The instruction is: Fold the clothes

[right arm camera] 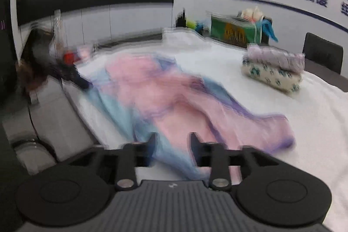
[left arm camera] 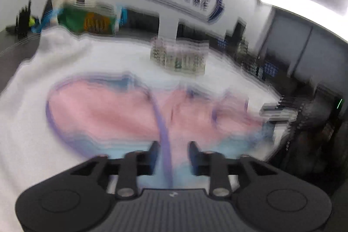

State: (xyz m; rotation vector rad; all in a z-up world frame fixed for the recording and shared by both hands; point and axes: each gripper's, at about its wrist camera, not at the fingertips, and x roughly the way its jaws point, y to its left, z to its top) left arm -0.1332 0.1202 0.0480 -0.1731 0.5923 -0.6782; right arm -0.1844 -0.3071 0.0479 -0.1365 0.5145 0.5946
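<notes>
Both views are motion-blurred; read details with caution.

Nearest: your left tongs (left arm camera: 173, 152) stand parted, nothing between the fingers, hovering over the near edge of the garment (left arm camera: 121, 114). Your right tongs (right arm camera: 173, 144) are likewise parted and hold nothing, poised above the garment's blue-and-pink end (right arm camera: 174, 105).

The garment lies spread, not yet folded, on the white sheet (right arm camera: 315, 134) covering the desk. Pink body, light blue panels, purple trim (left arm camera: 162, 123) running along the edges. It sits rumpled, with soft ridges across the middle.

Handling judgement: thin, light, limp cloth. It will sag and drape from any held point and will not keep a shape by itself. It may also drag the sheet along if pinched too deep. Take hold at the trimmed hem or corners, where the binding looks thicker and gives the fingers something firm; one corner per tong, then lift together to keep the edge straight.

Farther off: a stack of folded cloth (right arm camera: 273, 69) rests well apart from the garment. Beyond it, a green bag (right arm camera: 232, 30) near the wall.
</notes>
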